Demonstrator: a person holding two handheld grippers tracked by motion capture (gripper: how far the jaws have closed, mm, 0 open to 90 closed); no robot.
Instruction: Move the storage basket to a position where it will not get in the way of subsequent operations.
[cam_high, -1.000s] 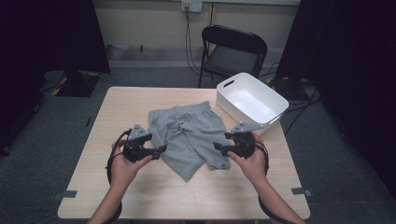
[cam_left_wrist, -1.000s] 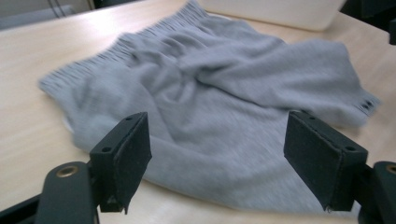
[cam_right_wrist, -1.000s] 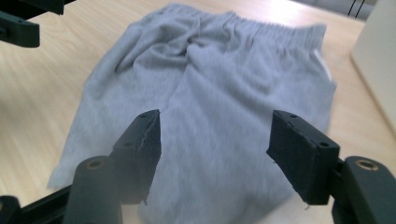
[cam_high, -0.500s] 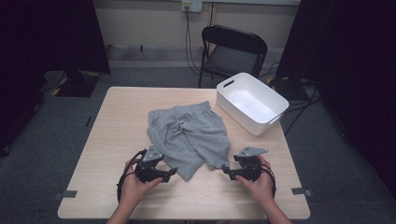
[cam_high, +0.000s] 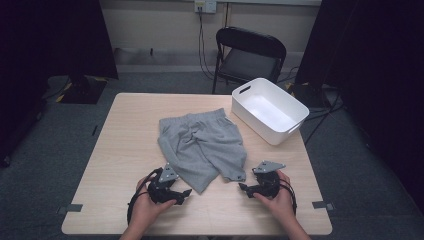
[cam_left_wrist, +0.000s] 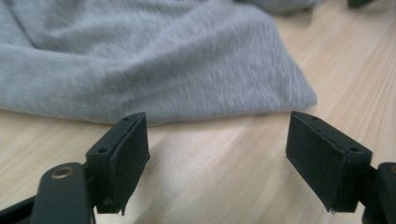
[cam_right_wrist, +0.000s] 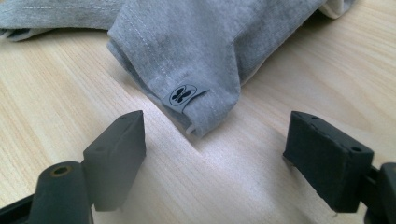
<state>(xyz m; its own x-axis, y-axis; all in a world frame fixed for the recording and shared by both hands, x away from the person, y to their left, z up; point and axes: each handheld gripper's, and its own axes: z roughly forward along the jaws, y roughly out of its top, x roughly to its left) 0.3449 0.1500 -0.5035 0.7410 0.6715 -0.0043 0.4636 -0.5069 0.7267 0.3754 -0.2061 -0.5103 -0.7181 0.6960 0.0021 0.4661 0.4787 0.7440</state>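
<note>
Grey shorts (cam_high: 202, 145) lie spread on the middle of the table (cam_high: 125, 150), waistband toward the far side, both leg hems toward the near edge; a white bin (cam_high: 270, 111) stands just beyond them at far right. Fabric reads as soft knit jersey: light, limp, no stiffness, likely to drape and sag wherever unsupported, and to slide easily on the smooth wood. Nothing fragile. Left gripper (cam_high: 184, 192) rests near the left leg hem, jaws parted, nothing between them; the hem edge (cam_left_wrist: 280, 100) lies just beyond the pads. Right gripper (cam_high: 243, 187) sits by the right leg hem, jaws having just been opening, empty; the hem corner with the small butterfly tag (cam_right_wrist: 183, 94) lies just ahead. Judgement: best holds are the stitched hem corners or the waistband, where doubled cloth gives the pads bite; pinching a single layer risks slipping out.
</note>
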